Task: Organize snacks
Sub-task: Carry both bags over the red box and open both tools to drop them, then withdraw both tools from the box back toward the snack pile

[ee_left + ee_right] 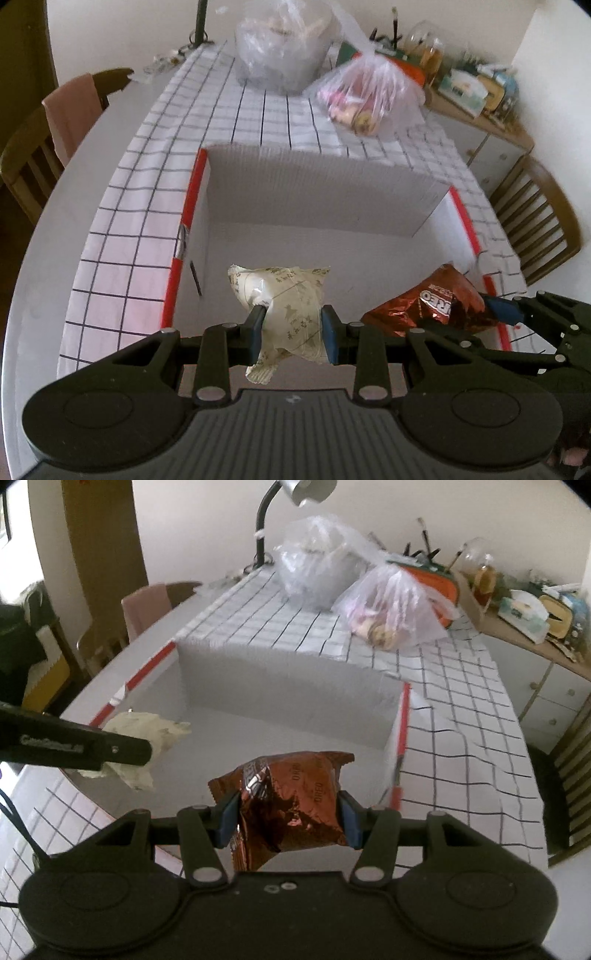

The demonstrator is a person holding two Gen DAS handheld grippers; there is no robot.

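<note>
Hanging over the open white box (317, 206), both packets sit above its floor rather than on it, and that is the relation the next move turns on; starting at the left of the left wrist view, the box's red-edged left wall (184, 240) stands just beside the cream snack packet (284, 299), which the left gripper (293, 328) has clenched across its lower half, blue pads pressing both sides, the packet's long axis running up the frame from the pads toward the box's far wall; to the right, in the lower right of the same view, the brown Oreo packet (432, 302) is held by the right gripper (502, 314), close to the box's right red edge. In the right wrist view the order is the same: the cream packet at middle left, the Oreo packet (291, 797) at centre, pinched between the right gripper's (290, 819) pads, crumpled, its long axis also pointing into the box; beyond lie the checked cloth (461, 738) and two plastic bags (391, 602) at the upper centre. Each packet appears to need only lowering and a release, the left hand nearer the left wall, the right hand nearer the right one.
</note>
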